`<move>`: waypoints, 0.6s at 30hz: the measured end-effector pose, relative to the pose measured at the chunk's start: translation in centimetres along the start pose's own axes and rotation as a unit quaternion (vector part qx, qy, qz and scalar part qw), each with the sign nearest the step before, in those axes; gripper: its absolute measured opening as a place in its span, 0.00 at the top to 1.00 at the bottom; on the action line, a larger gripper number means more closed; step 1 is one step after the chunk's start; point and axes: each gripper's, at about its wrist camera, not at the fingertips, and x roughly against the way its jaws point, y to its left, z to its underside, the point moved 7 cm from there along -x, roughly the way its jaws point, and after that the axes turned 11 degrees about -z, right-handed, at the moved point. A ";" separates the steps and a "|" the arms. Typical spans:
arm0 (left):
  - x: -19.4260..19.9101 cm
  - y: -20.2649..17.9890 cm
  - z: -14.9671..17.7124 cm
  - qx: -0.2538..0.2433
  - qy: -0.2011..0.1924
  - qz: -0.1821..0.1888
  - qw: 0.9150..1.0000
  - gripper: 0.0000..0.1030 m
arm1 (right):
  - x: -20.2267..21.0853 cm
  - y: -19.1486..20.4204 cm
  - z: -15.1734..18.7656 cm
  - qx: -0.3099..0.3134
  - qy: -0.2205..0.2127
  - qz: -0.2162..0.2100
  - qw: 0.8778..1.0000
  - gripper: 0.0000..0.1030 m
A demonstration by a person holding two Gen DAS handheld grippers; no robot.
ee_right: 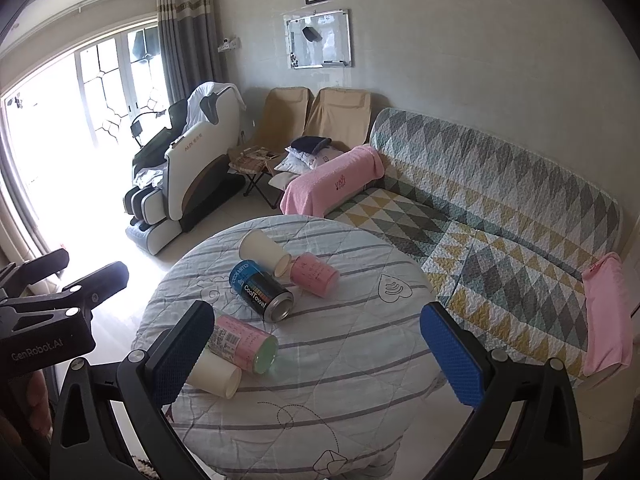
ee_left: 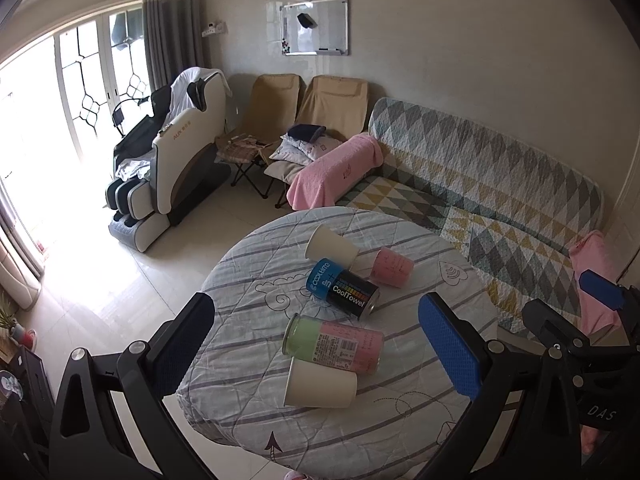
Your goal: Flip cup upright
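Several cups and cans lie on their sides on a round table with a striped quilted cover [ee_left: 400, 432] [ee_right: 360, 380]. A near white paper cup [ee_left: 320, 384] [ee_right: 216, 378] lies beside a pink-and-green cup [ee_left: 334, 346] [ee_right: 246, 344]. A black-and-blue CoolTowel can [ee_left: 344, 290] [ee_right: 262, 290] lies in the middle. A far white paper cup [ee_left: 332, 246] [ee_right: 264, 252] and a small pink cup [ee_left: 392, 267] [ee_right: 314, 274] lie behind it. My left gripper [ee_left: 316, 344] is open and empty above the near cups. My right gripper [ee_right: 316, 352] is open and empty above the table.
A patterned sofa [ee_left: 500, 184] [ee_right: 500, 200] with pink towels stands right of the table. Two folding chairs [ee_left: 304, 120] and a massage chair [ee_left: 176, 168] [ee_right: 188, 176] stand behind, by bright glass doors. Tiled floor surrounds the table.
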 end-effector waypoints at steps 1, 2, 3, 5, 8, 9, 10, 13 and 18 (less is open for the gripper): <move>-0.1 0.0 0.0 -0.001 -0.001 -0.001 1.000 0.00 | 0.1 0.0 0.1 0.000 0.000 0.001 1.000 0.00; 0.0 0.0 0.0 -0.002 -0.001 -0.001 1.000 0.00 | 0.1 -0.1 0.1 -0.001 -0.001 0.002 1.000 0.00; 0.0 -0.1 -0.1 -0.002 -0.001 0.000 1.000 0.00 | 0.2 -0.2 0.3 0.000 0.000 0.003 1.000 0.00; 0.0 -0.2 -0.2 -0.005 -0.001 0.001 1.000 0.00 | 0.2 -0.1 0.4 0.002 0.001 0.005 1.000 0.00; 0.0 -0.4 -0.2 -0.006 -0.001 0.001 1.000 0.00 | 0.2 0.2 0.5 0.009 0.002 0.003 1.000 0.00; 0.0 -0.4 -0.2 -0.005 -0.001 0.000 1.000 0.00 | 0.2 0.2 0.5 0.010 0.002 0.003 1.000 0.00; 0.0 -0.3 -0.2 -0.005 -0.001 0.001 1.000 0.00 | 0.2 0.2 0.4 0.011 0.003 0.004 1.000 0.00; -0.2 -0.3 0.1 -0.005 0.003 0.001 1.000 0.00 | 0.1 0.2 0.4 0.008 0.004 0.003 1.000 0.00; -1.2 -0.3 0.5 -0.007 0.026 0.002 1.000 0.00 | -0.7 0.2 0.7 0.001 0.021 0.002 1.000 0.00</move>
